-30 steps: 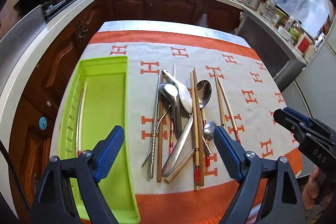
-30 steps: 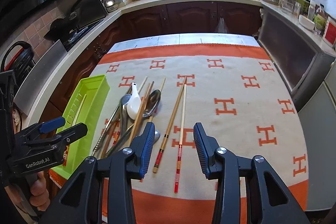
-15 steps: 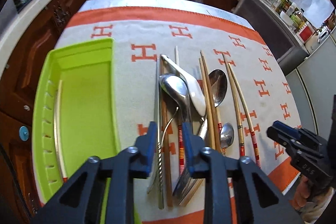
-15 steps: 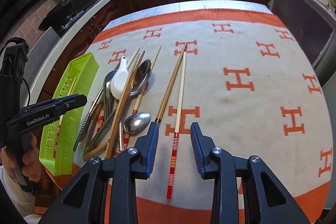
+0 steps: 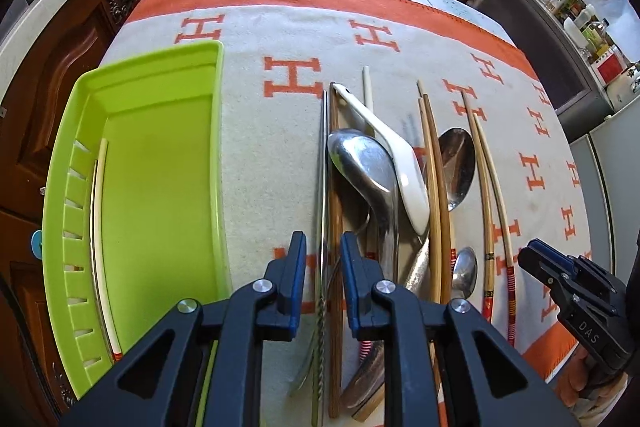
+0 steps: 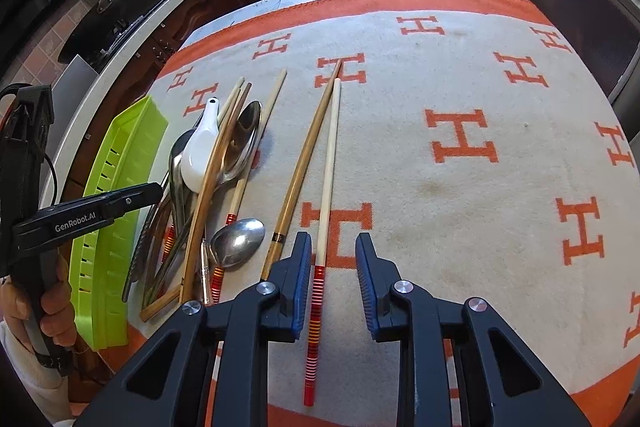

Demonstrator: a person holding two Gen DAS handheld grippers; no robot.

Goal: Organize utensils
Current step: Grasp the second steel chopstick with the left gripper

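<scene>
A pile of utensils lies on the orange-and-cream cloth: a steel spoon (image 5: 364,167), a white ceramic spoon (image 5: 400,171), a second steel spoon (image 5: 458,163) and several chopsticks. My left gripper (image 5: 324,267) points down over the pile's left edge. Its jaws are closing, with a thin steel chopstick (image 5: 323,187) and a brown wooden chopstick (image 5: 335,207) between the pads, and a gap still shows. My right gripper (image 6: 334,267) is closing astride a pale chopstick with a red-striped end (image 6: 328,167), pads not touching it. A brown chopstick (image 6: 304,155) lies just to its left.
A lime green tray (image 5: 160,163) sits left of the pile with one pale chopstick (image 5: 96,227) along its slotted side. A small steel spoon (image 6: 238,241) lies near the right gripper. Kitchen counters and dark wooden cabinets ring the table. A hand (image 6: 56,311) holds the left gripper.
Both grippers have come down close to the cloth. The left jaws went from wide open to narrow around the steel chopstick. The right jaws narrowed around the pale chopstick.
</scene>
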